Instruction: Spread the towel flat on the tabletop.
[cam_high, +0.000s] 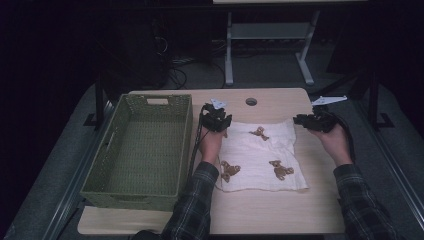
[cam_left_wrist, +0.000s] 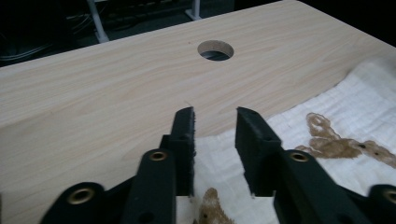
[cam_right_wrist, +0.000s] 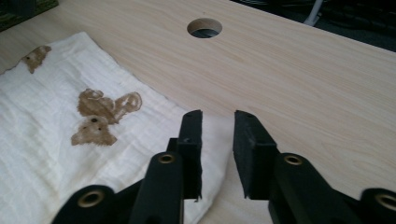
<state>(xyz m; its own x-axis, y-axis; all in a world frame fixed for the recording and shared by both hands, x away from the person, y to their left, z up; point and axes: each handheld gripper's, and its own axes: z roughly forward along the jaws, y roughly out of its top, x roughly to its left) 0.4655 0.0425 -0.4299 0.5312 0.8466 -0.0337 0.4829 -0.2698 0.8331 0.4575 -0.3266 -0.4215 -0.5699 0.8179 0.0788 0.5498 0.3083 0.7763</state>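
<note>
A white cloth (cam_high: 260, 155) printed with brown bears lies flat on the wooden table (cam_high: 270, 210). My left gripper (cam_high: 220, 125) hovers at the cloth's far left corner. In the left gripper view its jaws (cam_left_wrist: 215, 116) stand apart, with the cloth's edge (cam_left_wrist: 327, 112) below them and nothing pinched. My right gripper (cam_high: 299, 120) is at the far right corner. In the right gripper view its jaws (cam_right_wrist: 218, 119) are parted above the cloth's corner (cam_right_wrist: 42, 140), and no fabric sits between the pads.
A green woven basket (cam_high: 157, 97) stands on the table's left side, close to my left forearm. A round cable hole (cam_high: 251, 101) is in the tabletop beyond the cloth. Bare wood lies in front of the cloth and to its right.
</note>
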